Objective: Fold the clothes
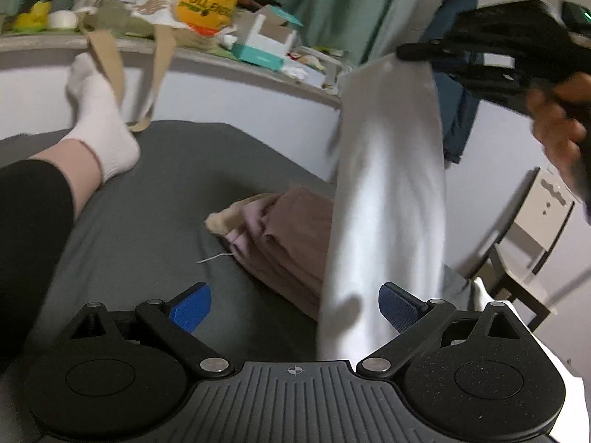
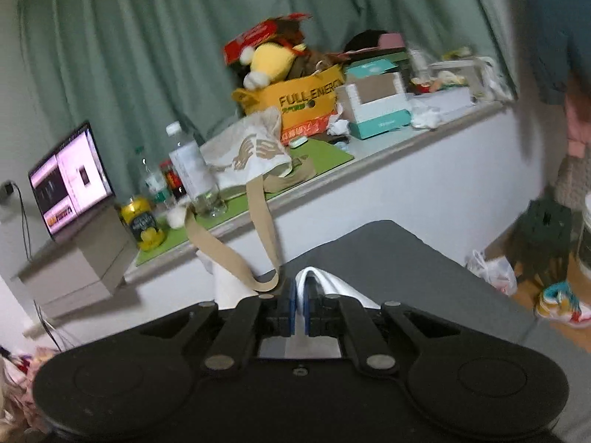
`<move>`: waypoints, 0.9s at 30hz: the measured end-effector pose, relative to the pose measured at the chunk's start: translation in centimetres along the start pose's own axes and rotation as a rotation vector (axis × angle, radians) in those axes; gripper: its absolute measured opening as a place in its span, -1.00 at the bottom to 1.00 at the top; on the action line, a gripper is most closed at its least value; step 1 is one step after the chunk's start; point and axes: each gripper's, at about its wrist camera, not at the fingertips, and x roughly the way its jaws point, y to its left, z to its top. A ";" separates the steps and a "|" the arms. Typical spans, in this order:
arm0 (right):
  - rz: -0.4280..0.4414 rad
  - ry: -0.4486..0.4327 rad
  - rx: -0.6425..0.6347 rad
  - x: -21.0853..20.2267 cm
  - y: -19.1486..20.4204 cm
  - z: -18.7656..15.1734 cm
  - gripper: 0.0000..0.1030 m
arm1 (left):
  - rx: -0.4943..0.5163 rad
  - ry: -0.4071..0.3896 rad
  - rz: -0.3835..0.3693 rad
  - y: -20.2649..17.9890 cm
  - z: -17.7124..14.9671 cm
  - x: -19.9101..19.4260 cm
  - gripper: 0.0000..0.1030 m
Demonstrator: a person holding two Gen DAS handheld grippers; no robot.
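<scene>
A: Where's the garment relative to the jaws?

B: White garment hangs as a long vertical strip, right of centre in the left wrist view. Right gripper has its jaws clamped on the top fold; in the right wrist view the white cloth bulges out between the blue pads. In the left view that gripper sits upper right, a hand behind it.

A: Left side?

B: Left gripper, jaws spread wide, holding nothing. The strip's lower end drops between the pads, nearer the right pad; contact unclear.

A: Underneath?

B: Grey bed. Stack of folded brownish clothes mid-frame, just behind the strip. A socked foot upper left.

A: Containers?

B: On the ledge across mid-frame of the right view: yellow bag with a yellow plush toy on top. Teal-and-white box beside it, contents not visible. Cream tote left of them, straps hanging over the edge.
</scene>
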 end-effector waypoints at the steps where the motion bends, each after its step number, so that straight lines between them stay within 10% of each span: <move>1: 0.001 -0.005 -0.003 0.8 -0.3 0.0 -0.91 | -0.007 0.015 0.004 0.3 -0.1 0.1 0.90; 4: -0.057 0.016 0.000 3.8 -1.7 -0.5 -0.90 | -0.036 0.062 0.038 1.0 0.1 0.9 0.90; 9: -0.445 0.263 -0.038 10.0 -3.2 -3.4 -0.50 | -0.086 0.071 0.104 2.1 0.3 1.3 0.90; 17: -0.390 0.396 -0.180 14.8 3.2 -3.2 -0.07 | -0.211 0.073 0.125 3.5 0.8 0.1 0.90; 27: -0.674 0.647 -0.142 27.8 0.2 -5.1 -0.27 | -0.186 0.142 0.053 3.3 0.4 0.4 0.90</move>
